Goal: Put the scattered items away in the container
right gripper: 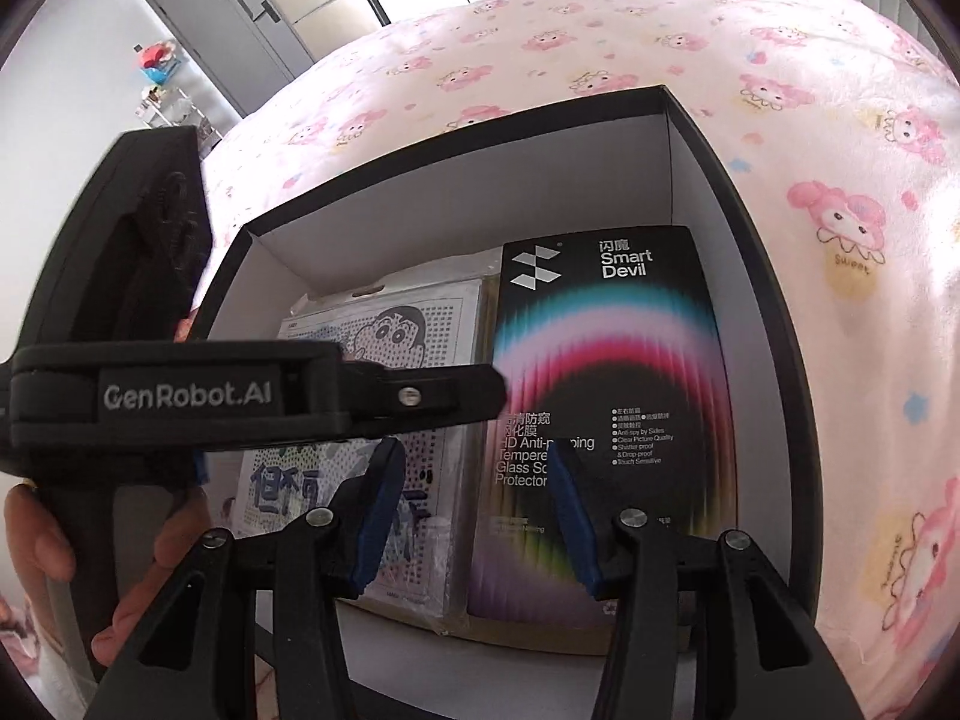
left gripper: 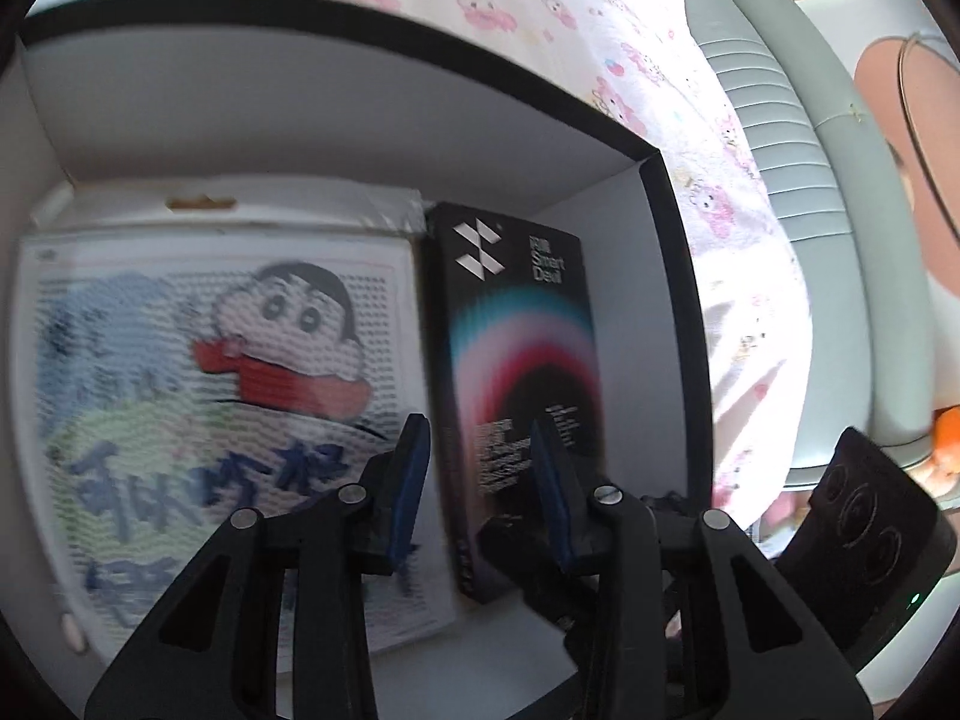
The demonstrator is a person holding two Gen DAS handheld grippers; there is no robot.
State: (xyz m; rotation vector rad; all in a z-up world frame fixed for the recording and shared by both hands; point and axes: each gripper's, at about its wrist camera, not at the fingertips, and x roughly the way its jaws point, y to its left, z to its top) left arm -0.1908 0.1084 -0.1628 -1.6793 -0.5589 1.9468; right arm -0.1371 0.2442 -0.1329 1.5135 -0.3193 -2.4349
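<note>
Both grippers [left gripper: 480, 480] [right gripper: 468, 504] spread, empty, above box [right gripper: 690, 180] on pink cartoon bedsheet [right gripper: 600, 30]; grey door [right gripper: 228, 30] behind

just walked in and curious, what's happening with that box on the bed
A person is working handheld tongs, one in each hand, over an open black box on a pink cartoon bedsheet. Two flat packs already lie side by side inside: a cartoon bead-art pack and a black Smart Devil screen protector pack. The left tongs and right tongs both hang above the box with nothing between their fingers.
</note>
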